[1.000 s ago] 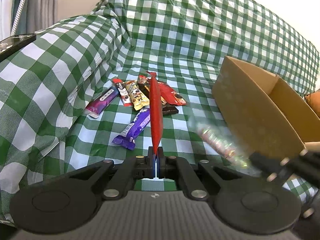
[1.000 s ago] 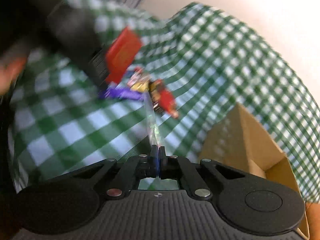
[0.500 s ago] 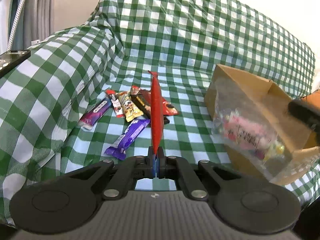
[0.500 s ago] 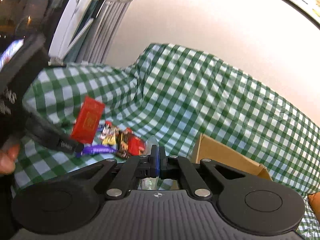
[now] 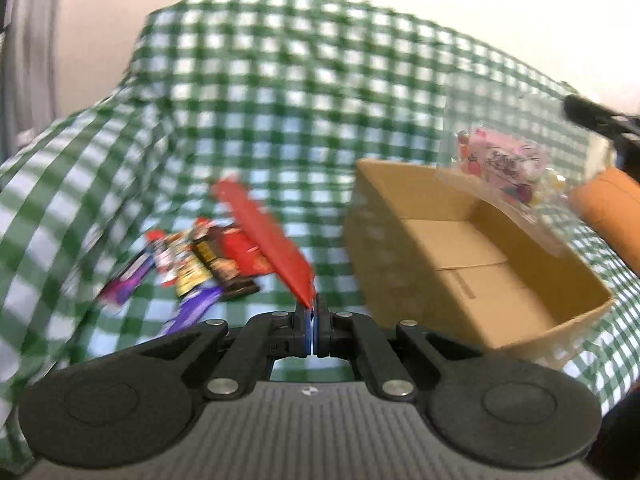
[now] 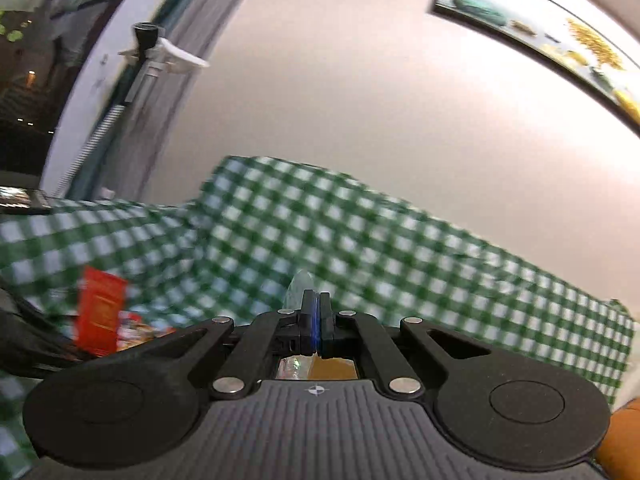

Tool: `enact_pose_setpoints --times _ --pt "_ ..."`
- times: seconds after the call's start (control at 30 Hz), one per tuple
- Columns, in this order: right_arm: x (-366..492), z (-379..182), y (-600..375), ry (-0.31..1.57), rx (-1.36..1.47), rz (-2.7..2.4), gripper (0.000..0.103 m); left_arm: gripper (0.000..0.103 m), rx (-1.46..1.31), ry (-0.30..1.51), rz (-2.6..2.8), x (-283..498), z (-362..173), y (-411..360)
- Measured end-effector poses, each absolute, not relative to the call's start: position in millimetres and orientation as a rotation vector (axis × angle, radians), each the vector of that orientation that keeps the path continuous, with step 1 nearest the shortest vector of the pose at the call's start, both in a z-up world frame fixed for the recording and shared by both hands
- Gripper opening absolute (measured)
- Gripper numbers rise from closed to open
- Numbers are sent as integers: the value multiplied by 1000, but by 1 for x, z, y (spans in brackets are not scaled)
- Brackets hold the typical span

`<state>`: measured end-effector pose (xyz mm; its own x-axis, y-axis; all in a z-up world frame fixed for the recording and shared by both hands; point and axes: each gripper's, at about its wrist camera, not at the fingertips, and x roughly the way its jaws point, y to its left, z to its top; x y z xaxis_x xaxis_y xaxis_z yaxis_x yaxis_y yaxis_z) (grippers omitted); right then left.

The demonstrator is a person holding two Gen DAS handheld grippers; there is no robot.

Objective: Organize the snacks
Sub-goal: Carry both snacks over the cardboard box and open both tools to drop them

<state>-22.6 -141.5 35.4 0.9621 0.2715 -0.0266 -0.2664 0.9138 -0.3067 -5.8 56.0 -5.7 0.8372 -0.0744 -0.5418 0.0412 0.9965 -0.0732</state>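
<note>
Sofa cover (image 5: 280, 92): I see green and white squares all over the sofa. The picture is blurry.

Snack pile (image 5: 192, 260): On the left I see a bunch of small snack packs lying on the cover. One is purple, one is yellow, some are red and dark. They touch and overlap each other.

Left tongs (image 5: 311, 312): My left tongs are pressed together. They pinch the bottom tip of a red packet (image 5: 266, 232). The red packet sticks up and leans to the left, above the snack pile.

Cardboard box (image 5: 400, 236): To the right of the snack pile I see an open brown box on the cover. I see only its bare floor inside.

Clear candy bag (image 5: 504, 168): On the right a clear bag with pink and bright sweets hangs over the far side of the box. It is up in the air, not in the box.

Right tongs (image 6: 316, 316): My right tongs are pressed together too. They pinch a bit of clear plastic that pokes up between them. In the left view a dark part of them shows at the top right, by the bag.

Orange cushion (image 5: 608, 208): It sits at the far right, behind the box.
</note>
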Motion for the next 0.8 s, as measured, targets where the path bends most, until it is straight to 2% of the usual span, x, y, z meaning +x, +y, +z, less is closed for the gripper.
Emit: enact_pose_setpoints --times 0.43,0.6,0.77,0.8 --pt "-9 2 -231 106 -166 81 0 1 111 402 -325 16 15 -74" --pt "-9 -7 -243 159 -146 67 0 1 -7 444 -180 37 12 -40" --pt "-5 -10 -247 203 -134 83 0 1 -140 636 -46 63 -19 16" --pt "-4 -10 -248 210 -125 83 1 4 -143 683 -44 67 -29 21"
